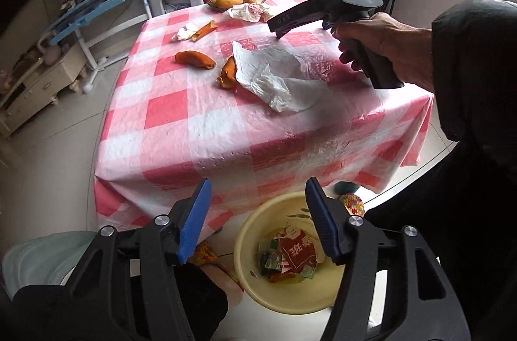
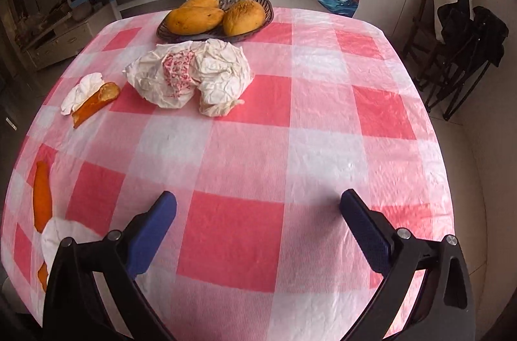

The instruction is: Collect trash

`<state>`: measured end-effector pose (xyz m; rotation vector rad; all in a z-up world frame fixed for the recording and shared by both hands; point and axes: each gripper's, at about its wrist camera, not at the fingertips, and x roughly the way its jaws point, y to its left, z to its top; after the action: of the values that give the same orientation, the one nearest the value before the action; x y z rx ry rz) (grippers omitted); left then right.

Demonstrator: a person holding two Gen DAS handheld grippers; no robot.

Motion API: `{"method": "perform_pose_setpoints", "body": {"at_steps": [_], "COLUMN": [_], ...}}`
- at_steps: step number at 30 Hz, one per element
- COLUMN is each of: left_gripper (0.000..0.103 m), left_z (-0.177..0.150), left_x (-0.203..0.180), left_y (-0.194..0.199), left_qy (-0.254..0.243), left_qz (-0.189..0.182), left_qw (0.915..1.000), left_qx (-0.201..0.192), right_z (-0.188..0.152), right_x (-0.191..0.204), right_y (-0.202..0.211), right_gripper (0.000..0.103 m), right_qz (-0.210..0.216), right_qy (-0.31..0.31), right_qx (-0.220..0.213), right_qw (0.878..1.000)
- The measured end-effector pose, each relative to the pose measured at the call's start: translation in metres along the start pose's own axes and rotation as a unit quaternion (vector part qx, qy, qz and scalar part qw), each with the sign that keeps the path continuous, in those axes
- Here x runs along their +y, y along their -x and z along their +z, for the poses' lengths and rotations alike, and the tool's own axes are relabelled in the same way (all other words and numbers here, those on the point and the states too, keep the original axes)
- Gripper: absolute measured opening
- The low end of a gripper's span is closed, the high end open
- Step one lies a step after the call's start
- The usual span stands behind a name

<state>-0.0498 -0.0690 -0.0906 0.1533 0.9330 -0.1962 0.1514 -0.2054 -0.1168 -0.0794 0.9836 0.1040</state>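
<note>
While the left gripper (image 1: 258, 218) hangs below the worktop edge over the yellow basin (image 1: 248, 247) on the floor, its jaws stand apart with nothing between them, and wrappers (image 1: 290, 257) already lie in the bottom of that basin, so a drop-off looks to be just done on that side. The right gripper (image 2: 258, 231) is over the worktop (image 2: 323, 147) with its jaws spread wide and empty, pointing down at the pink checked cloth; in the left wrist view the person's hand (image 1: 384, 47) carries it above the flat white paper (image 1: 274, 76). Trash is still spread on the cloth: the crumpled white wrapper (image 2: 194, 76) near the far edge, just in front of the basket of mangoes (image 2: 213, 15); a small tissue with a strip of orange peel (image 2: 93, 102) to the left of it; and more peel (image 1: 195, 59) beside the flat paper, one piece (image 1: 227, 73) touching its edge. I judge the step in hand to be the reach for the next piece, with well over half of the visible litter still to go. The next move calls for the right gripper to come down over one item, most likely the crumpled wrapper ahead of it, closing on a raised fold rather than scraping the thin cloth, which could bunch or drag. The mangoes are fruit, not trash, and should stay untouched.
</note>
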Motion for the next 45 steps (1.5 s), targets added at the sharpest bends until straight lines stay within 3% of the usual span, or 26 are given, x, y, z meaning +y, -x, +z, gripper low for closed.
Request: {"method": "perform_pose_setpoints", "body": {"at_steps": [7,15,45], "left_gripper": [0.065,0.066,0.067], "left_z": [0.003,0.001,0.001], "left_x": [0.001,0.013,-0.009], "left_y": [0.004,-0.015,-0.017], "left_qy": [0.003,0.047,-0.003], "left_qz": [0.006,-0.001,0.013], "left_qw": [0.9999,0.9985,0.9999], "left_qx": [-0.012,0.03,0.007], "right_z": [0.003,0.004,0.004], "right_x": [0.003,0.001,0.002], "right_y": [-0.003,-0.003,-0.003], "right_gripper": [0.097,0.097,0.097], "right_qz": [-0.006,-0.006,-0.006], "right_qy": [-0.011,-0.011,-0.011], "right_qx": [-0.009,-0.009,-0.009], "right_qw": [1.0,1.0,1.0]}}
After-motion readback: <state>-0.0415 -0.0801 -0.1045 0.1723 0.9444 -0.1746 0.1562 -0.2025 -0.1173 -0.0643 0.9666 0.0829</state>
